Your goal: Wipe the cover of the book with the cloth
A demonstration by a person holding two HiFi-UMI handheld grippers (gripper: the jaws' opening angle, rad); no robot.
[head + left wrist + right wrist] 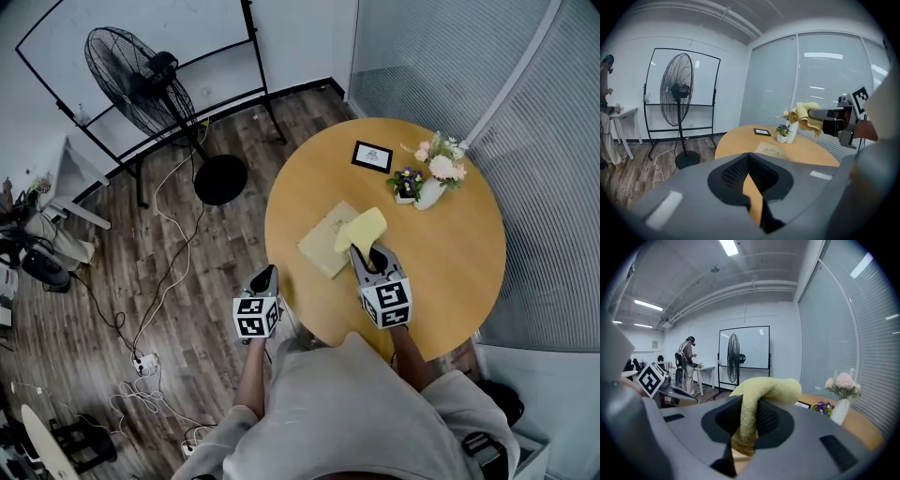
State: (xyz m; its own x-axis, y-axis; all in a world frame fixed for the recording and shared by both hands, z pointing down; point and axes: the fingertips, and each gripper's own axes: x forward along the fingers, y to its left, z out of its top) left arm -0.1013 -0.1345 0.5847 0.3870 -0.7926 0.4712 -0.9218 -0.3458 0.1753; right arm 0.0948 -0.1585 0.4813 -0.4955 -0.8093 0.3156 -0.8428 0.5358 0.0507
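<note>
A tan book (pixel 323 246) lies flat on the round wooden table (pixel 450 253), left of its middle. My right gripper (pixel 360 251) is shut on a yellow cloth (pixel 362 229), which hangs over the book's right edge; whether it touches the cover I cannot tell. In the right gripper view the cloth (pixel 764 392) folds out over the jaws of that gripper (pixel 747 423). My left gripper (pixel 266 277) hovers at the table's left edge, shut and holding nothing. The left gripper view shows its closed jaws (pixel 750 173), the book (pixel 771 150) beyond, and the cloth (pixel 806 117) held up at the right.
A small framed card (pixel 371 156), a purple flower pot (pixel 406 185) and a white vase of pink flowers (pixel 433 176) stand at the table's far side. A standing fan (pixel 141 84) and whiteboard frame are to the left, with cables (pixel 169 281) on the floor. A person (pixel 686 364) stands far off.
</note>
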